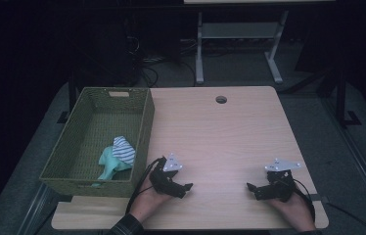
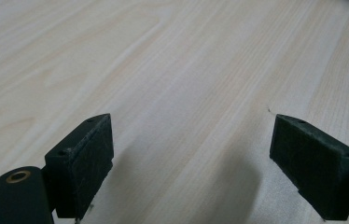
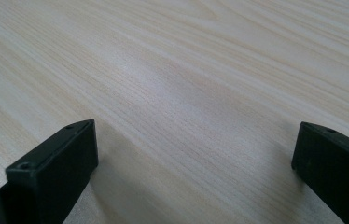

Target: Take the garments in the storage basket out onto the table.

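High view — both tools wide open, empty.

Pale wooden table top at frame centre: light grain in long streaks, smooth, softly matt, faint sheen in the gripper views. Green woven basket at left: coarse, ribbed wickerwork, dull. Inside, soft crumpled cloth: a teal cloth piece and a white, blue-striped cloth piece, both matt. Black left gripper and black right gripper at lower frame: hard matt plastic, pads finely textured, slightly scuffed; brass-coloured metal ring at lower left.
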